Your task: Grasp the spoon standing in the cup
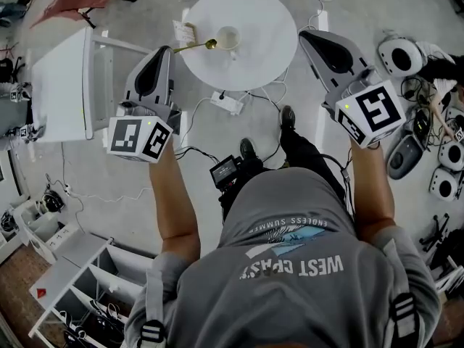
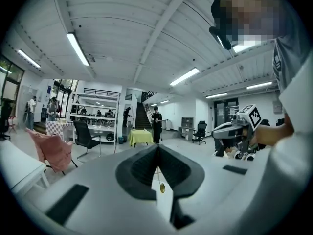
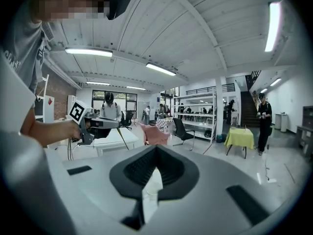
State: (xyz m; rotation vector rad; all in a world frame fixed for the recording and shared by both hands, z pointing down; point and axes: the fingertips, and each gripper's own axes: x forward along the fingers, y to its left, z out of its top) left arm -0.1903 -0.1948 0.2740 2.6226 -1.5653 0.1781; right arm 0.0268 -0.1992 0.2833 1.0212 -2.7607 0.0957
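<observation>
A white cup (image 1: 229, 37) stands on the round white table (image 1: 268, 20). The gold spoon (image 1: 197, 46) lies almost level above the table, its bowl just left of the cup and outside it. My left gripper (image 1: 169, 50) is shut on the spoon's handle end. In the left gripper view the thin handle runs down from the closed tips to the spoon bowl (image 2: 162, 187). My right gripper (image 1: 304, 35) hovers at the table's right edge with its jaws together and nothing in them. In the right gripper view, the right gripper (image 3: 156, 148) has its tips meeting.
A small paper card (image 1: 185, 31) lies on the round table left of the cup. A power strip (image 1: 227, 103) and cables lie on the floor below it. A white table (image 1: 61, 85) stands at the left. Headsets and gear (image 1: 402, 53) clutter the floor at the right.
</observation>
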